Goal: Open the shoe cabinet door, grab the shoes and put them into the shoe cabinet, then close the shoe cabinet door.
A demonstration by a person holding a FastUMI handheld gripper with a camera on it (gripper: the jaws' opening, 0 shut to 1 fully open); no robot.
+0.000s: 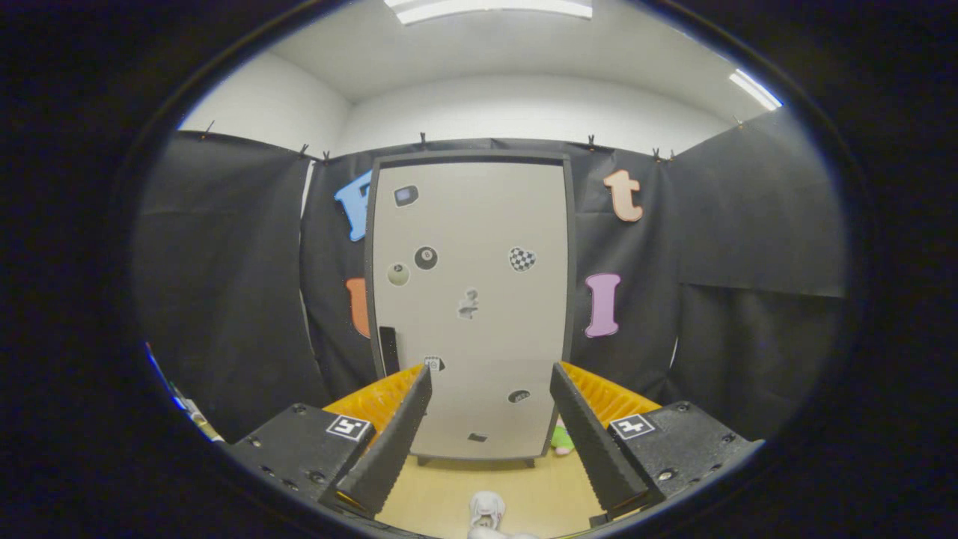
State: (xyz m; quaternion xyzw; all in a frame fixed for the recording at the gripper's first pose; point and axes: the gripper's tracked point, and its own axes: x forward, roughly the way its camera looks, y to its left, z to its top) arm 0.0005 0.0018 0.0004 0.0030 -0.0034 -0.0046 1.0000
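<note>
The tall shoe cabinet (470, 307) stands straight ahead against the black cloth wall. Its pale grey door (486, 224) in a dark frame is shut and carries several small stickers. A black handle (388, 349) runs down the door's left edge. My gripper (490, 378) is open, its two black fingers (400, 434) spread wide with nothing between them, some way short of the cabinet. A white shoe (486, 513) lies on the light wood floor below and between the fingers.
A small green and pink object (561, 440) sits on the floor at the cabinet's lower right corner. Black cloth walls close in on both sides. Light wood floor (449, 486) stretches between the fingers and the cabinet.
</note>
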